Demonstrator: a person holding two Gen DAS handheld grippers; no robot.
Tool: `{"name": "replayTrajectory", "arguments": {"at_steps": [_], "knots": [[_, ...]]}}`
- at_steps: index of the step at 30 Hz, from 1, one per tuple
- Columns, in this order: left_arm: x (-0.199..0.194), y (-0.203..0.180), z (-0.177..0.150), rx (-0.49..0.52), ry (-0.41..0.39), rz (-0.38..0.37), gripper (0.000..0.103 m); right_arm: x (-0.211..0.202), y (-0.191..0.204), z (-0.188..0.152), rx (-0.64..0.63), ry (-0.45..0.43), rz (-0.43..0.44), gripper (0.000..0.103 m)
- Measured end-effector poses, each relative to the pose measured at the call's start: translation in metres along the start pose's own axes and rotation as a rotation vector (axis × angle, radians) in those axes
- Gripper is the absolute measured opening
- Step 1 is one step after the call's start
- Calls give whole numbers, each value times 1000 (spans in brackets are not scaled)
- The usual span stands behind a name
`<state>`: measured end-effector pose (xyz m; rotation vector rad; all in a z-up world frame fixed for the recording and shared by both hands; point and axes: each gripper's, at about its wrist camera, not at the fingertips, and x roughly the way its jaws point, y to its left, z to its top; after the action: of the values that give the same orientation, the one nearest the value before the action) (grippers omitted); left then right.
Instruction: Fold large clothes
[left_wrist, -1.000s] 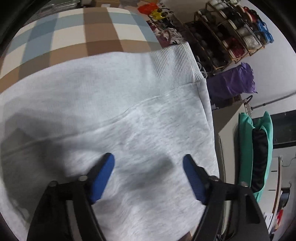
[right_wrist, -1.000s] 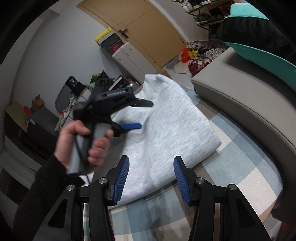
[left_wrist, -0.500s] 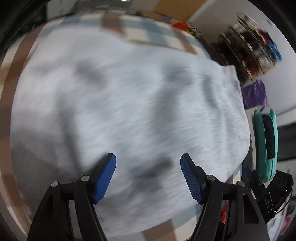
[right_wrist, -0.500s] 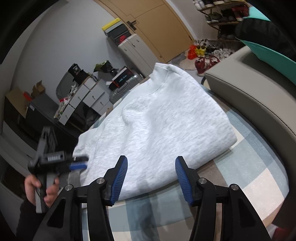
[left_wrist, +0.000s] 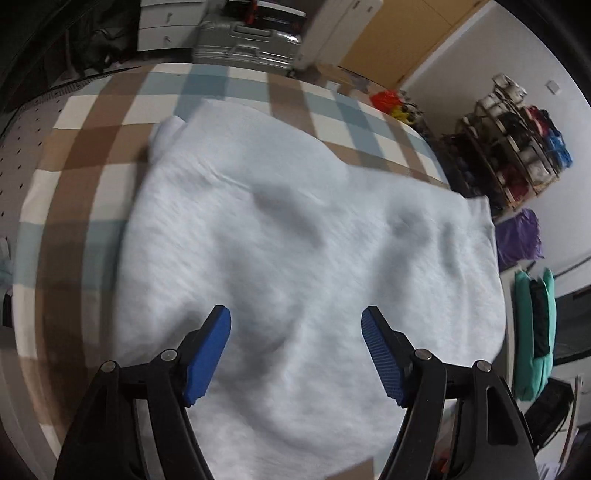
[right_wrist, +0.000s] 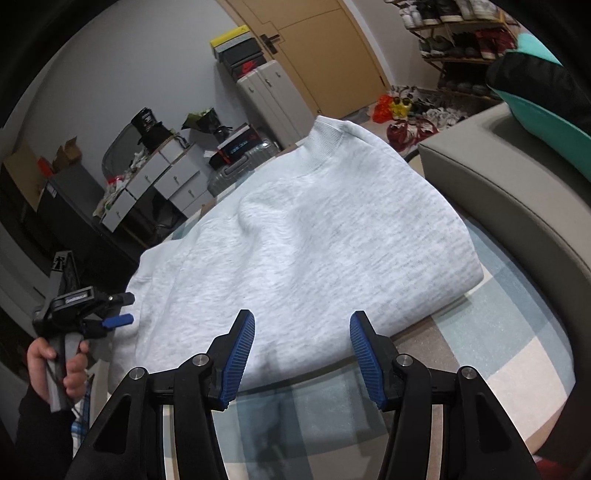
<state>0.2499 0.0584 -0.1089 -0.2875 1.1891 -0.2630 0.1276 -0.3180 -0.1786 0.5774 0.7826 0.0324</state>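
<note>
A folded light-grey sweatshirt (right_wrist: 303, 236) lies across the blue, brown and cream checked tablecloth (left_wrist: 92, 122), its ribbed collar at the far edge. The left gripper (left_wrist: 295, 321) hangs above the cloth, jaws wide and empty. The right gripper (right_wrist: 302, 325) (blue-padded, like its partner) hovers at the near edge, jaws apart, holding nothing.

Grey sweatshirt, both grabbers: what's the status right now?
Left gripper open, empty. Right gripper open, empty. Grey sweatshirt partly folded on checked cloth. Nothing in the way.
</note>
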Motion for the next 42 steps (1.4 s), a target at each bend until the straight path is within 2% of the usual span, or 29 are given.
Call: {"name": "replayTrajectory", "arguments": {"at_steps": [3, 4, 5, 6, 8, 9, 10, 12, 15, 17, 18, 19, 20, 23, 26, 29, 31, 34, 36, 38, 39, 42], "knots": [[31, 25, 12, -77, 74, 40, 69, 2, 3, 0, -13, 4, 5, 54], [43, 34, 12, -120, 99, -3, 75, 3, 6, 0, -34, 7, 4, 54], [41, 37, 12, -145, 48, -68, 84, 3, 8, 0, -48, 7, 4, 54], [44, 36, 15, -154, 58, -93, 89, 3, 9, -1, -62, 8, 1, 54], [44, 31, 24, -162, 84, -82, 88, 5, 11, -2, -73, 13, 3, 54], [37, 27, 31, -150, 47, -90, 88, 5, 11, -2, -69, 19, 10, 54], [26, 20, 41, -128, -13, -82, 88, 7, 11, -2, -61, 29, 21, 54], [17, 11, 55, -97, -68, -68, 90, 9, 12, -1, -51, 43, 39, 54], [43, 10, 74, -74, -8, -6, 90, 10, 17, -2, -60, 49, 61, 54], [66, 22, 74, -72, 27, 28, 90, 11, 20, -2, -80, 65, 67, 54], [69, 36, 74, -100, 44, 24, 89, 11, 20, -2, -84, 70, 65, 54], [80, 41, 71, -128, 69, 7, 94, 12, 20, -2, -87, 73, 61, 54], [78, 37, 70, -103, 22, -1, 94, 13, 20, -1, -89, 76, 59, 54], [75, 32, 67, -108, 59, 32, 94, 17, 15, 1, -78, 87, 57, 54], [49, 23, 53, -154, 23, 26, 94, 15, 5, 2, -43, 95, 46, 54], [26, -12, 27, -41, -5, -6, 94, 11, -12, 6, 53, 130, 110, 54], [14, -36, 3, 44, 1, -65, 94, 4, -27, 7, 153, 135, 169, 54], [23, -72, -36, 109, 40, -129, 94, -5, -57, 2, 336, 111, 230, 59], [42, -85, -49, 144, 99, -129, 94, -3, -68, -2, 403, 124, 253, 68], [66, -90, -59, 156, 153, -126, 94, 4, -77, -4, 463, 151, 285, 69], [75, -89, -64, 169, 155, -87, 94, 6, -81, -5, 485, 145, 277, 69], [75, -96, -71, 215, 88, -15, 95, 9, -85, -2, 502, 129, 250, 75]]}}
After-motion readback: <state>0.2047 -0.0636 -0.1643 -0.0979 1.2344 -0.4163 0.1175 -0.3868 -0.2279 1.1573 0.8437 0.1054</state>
